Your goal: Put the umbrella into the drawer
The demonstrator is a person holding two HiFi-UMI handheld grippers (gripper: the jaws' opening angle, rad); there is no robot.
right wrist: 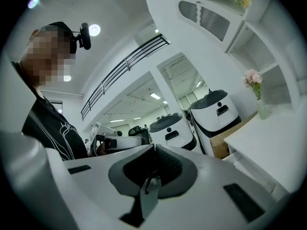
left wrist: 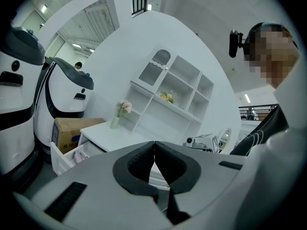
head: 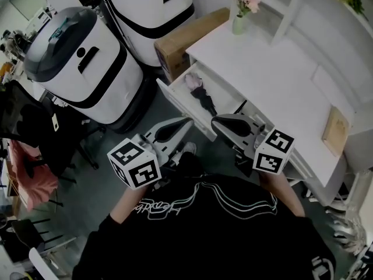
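**Claws empty, umbrella (head: 203, 96) already in the drawer (head: 178, 105)**

Left claw (head: 185, 123) and right claw (head: 214, 121) hover by the person's chest, jaws together on nothing. Likely only closing remains: push the open drawer's front squarely, minding the tabletop (head: 262, 80) edge. A box (head: 183, 42) and white machine (head: 87, 69) crowd the left.

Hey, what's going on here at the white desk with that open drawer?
A person stands at the white desk with a pair of tongs in each hand. The folded black umbrella with a pink end lies inside the open drawer. The left tongs and the right tongs are both shut and empty, held in front of the drawer and touching nothing. The drawer has not been closed.
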